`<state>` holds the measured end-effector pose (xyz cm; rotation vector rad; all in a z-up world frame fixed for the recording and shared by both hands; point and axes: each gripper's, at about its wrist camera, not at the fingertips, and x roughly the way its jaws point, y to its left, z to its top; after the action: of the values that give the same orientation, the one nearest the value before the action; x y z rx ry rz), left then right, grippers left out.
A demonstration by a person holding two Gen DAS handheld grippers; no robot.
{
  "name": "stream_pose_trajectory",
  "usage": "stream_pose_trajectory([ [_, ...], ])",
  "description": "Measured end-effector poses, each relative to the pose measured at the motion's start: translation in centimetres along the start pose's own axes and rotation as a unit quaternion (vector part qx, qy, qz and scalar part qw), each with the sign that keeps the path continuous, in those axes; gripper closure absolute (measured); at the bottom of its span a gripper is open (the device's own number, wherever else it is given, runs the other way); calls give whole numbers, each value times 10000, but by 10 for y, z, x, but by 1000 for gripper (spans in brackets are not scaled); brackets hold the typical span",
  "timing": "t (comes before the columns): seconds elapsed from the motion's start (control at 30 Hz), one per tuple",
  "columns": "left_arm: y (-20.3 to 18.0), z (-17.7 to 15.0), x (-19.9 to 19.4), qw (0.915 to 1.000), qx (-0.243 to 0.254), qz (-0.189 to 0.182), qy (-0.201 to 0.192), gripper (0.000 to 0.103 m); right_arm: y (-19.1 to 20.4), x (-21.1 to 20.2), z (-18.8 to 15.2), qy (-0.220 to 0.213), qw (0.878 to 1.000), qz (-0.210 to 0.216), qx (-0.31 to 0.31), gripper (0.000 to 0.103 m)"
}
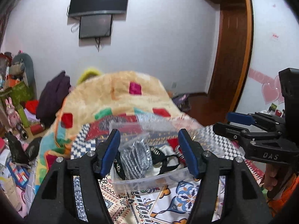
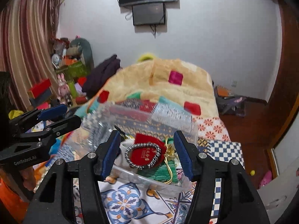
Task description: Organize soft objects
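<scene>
Both grippers, left (image 1: 148, 152) and right (image 2: 146, 152), hang spread and empty over my clear plastic bin (image 2: 149, 182); I judge its grey braided cord loop (image 2: 143, 155) light, limp, best pinched mid-strand.

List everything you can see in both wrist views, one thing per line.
Clear plastic bin: one, transparent, on the patterned bedspread ahead of both tongs.
Red pouch: one, red with gold print, inside the bin.
Braided cord: one, black and white, looped over the red pouch.
Green pouch: one, green with a gold drawstring, in the bin's right part.
Plush blanket: one, cream with coloured squares, heaped behind the bin.
Dark garment: one, purple, left of the blanket.
Screens: two, black, on the white wall.
Curtain: one, striped pink, far left.
Left tongs: open, blue pads.
Right tongs: open, blue pads.
</scene>
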<state>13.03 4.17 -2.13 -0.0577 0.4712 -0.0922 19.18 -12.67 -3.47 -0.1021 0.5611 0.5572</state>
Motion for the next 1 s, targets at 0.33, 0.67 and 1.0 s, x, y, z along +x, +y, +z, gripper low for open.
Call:
stream_pose_trajectory([
  [0.33,-23,6,-71,9965,174,-4,-818,22,12,-74,7,-936,9956,-26,10,30],
  [0.67,-39,-4,-99,9928,290,61,-1163,2,22,-94,-10,-1292,9915,-127,-70,3],
  [1.0,-37,-5,-98,9930,280,26,-1144,2,19,-97,-22,-1333,9910,-86,15,0],
])
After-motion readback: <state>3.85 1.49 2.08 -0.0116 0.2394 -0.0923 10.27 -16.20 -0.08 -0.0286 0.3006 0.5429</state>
